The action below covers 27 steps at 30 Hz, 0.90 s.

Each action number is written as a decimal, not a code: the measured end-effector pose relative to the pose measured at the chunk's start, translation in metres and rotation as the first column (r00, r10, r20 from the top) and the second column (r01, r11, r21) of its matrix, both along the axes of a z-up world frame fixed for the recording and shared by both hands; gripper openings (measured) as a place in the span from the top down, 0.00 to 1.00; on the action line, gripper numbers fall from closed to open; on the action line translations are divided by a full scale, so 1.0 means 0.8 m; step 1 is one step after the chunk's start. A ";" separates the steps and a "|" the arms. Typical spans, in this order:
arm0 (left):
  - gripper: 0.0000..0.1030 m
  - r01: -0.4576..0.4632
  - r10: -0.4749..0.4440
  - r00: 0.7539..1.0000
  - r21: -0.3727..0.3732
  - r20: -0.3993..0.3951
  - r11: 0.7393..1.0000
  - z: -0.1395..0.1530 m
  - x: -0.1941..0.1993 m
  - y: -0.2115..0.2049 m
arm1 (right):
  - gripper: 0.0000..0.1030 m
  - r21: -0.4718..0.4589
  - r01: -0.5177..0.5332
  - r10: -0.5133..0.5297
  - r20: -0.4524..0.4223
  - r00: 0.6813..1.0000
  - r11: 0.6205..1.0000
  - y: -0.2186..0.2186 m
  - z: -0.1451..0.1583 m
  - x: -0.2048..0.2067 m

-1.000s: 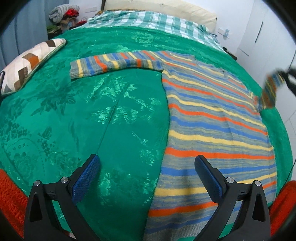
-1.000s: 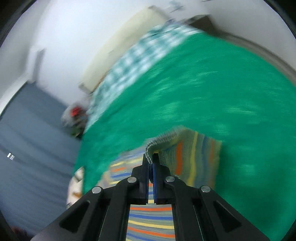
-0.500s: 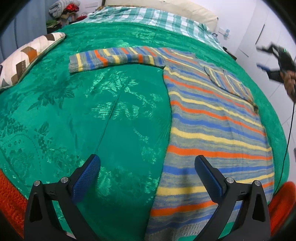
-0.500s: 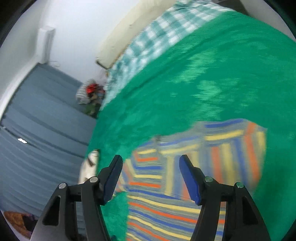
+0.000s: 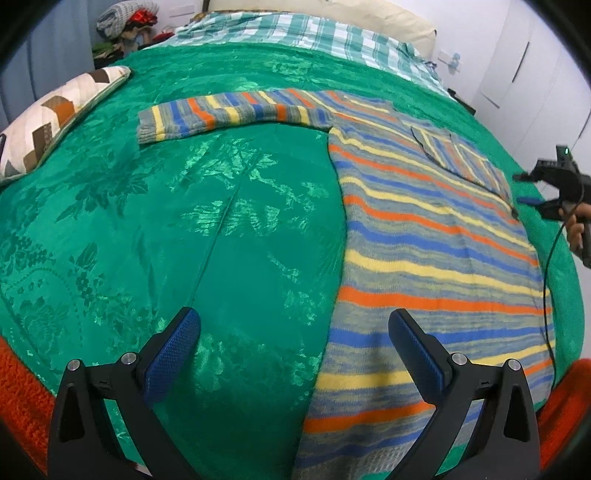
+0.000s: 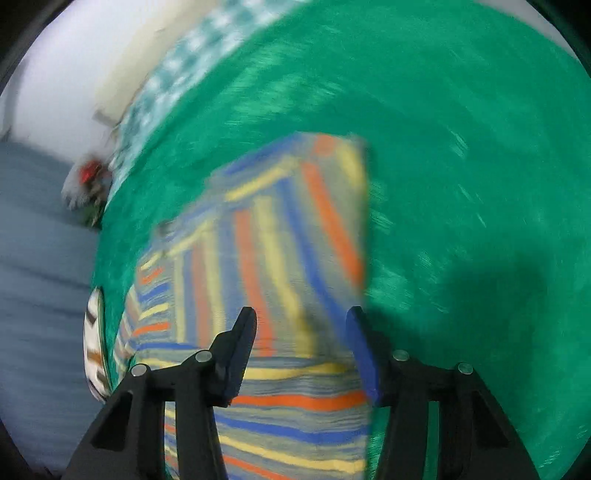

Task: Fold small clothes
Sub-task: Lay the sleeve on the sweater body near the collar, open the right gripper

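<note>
A striped knit sweater (image 5: 424,236) in grey, blue, yellow and orange lies flat on the green bedspread (image 5: 207,229). Its left sleeve (image 5: 229,114) stretches out to the left. Its right sleeve (image 5: 461,158) lies folded over the body. My left gripper (image 5: 291,347) is open and empty, above the sweater's lower left edge. My right gripper (image 6: 301,343) is open and empty above the folded sleeve (image 6: 280,236); it also shows in the left wrist view (image 5: 532,188) at the right edge of the bed. The right wrist view is blurred.
A patterned cushion (image 5: 55,118) lies at the left of the bed. A checked blanket (image 5: 295,33) covers the head end. Clothes (image 5: 125,18) are piled beyond the bed's far left corner. White cupboard doors (image 5: 535,74) stand to the right. An orange knit (image 5: 22,398) lies near the front edge.
My right gripper carried the right sleeve over the sweater's body, let it go and opened. It has since drawn back to the right edge. The left gripper has barely moved.
</note>
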<state>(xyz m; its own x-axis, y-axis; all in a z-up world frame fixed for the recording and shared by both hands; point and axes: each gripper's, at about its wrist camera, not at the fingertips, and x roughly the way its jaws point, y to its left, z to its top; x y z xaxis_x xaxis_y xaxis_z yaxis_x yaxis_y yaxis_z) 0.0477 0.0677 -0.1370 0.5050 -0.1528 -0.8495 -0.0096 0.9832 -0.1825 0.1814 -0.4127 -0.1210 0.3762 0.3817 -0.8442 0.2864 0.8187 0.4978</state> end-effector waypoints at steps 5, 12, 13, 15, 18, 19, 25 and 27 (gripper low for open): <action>0.01 0.010 -0.010 1.000 0.003 -0.001 1.000 -0.002 0.003 -0.002 | 0.48 0.086 -0.104 0.101 0.047 0.994 0.991 0.054 0.031 0.026; 0.01 0.014 -0.014 1.000 0.010 -0.010 1.000 -0.003 0.001 0.000 | 0.48 0.143 -0.114 0.115 0.001 0.993 0.983 0.130 -0.028 0.037; 0.01 0.015 -0.015 1.000 0.011 -0.009 1.000 -0.003 0.001 0.000 | 0.48 0.102 -0.126 0.127 0.003 0.992 0.987 0.139 -0.030 0.037; 0.01 0.014 -0.014 1.000 0.009 -0.007 1.000 -0.002 0.001 0.000 | 0.48 0.014 -0.198 0.197 0.075 0.978 0.980 0.166 -0.013 0.040; 0.01 0.014 -0.014 1.000 0.004 -0.011 1.000 -0.004 0.003 -0.002 | 0.48 -0.014 -0.246 0.246 0.105 0.964 0.969 0.197 0.005 0.051; 0.01 0.015 -0.015 1.000 0.006 -0.010 1.000 -0.004 0.004 -0.002 | 0.48 -0.060 -0.271 0.276 0.085 0.957 0.961 0.216 0.009 0.061; 0.01 0.010 -0.010 1.000 -0.001 -0.010 1.000 -0.004 0.003 0.002 | 0.54 -0.262 -0.297 0.294 -0.052 0.954 0.918 0.275 -0.013 0.098; 0.01 0.005 -0.005 1.000 -0.011 -0.014 1.000 -0.005 0.003 0.005 | 0.59 -0.308 -0.277 0.260 -0.097 0.961 0.910 0.278 -0.027 0.107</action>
<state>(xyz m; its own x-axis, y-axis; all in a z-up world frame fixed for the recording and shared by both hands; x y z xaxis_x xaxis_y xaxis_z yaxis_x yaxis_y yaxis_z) 0.0505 0.0716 -0.1406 0.4926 -0.1648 -0.8545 -0.0076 0.9810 -0.1936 0.2667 -0.1903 -0.1429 0.2483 0.1724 -0.9532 0.0523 0.9802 0.1909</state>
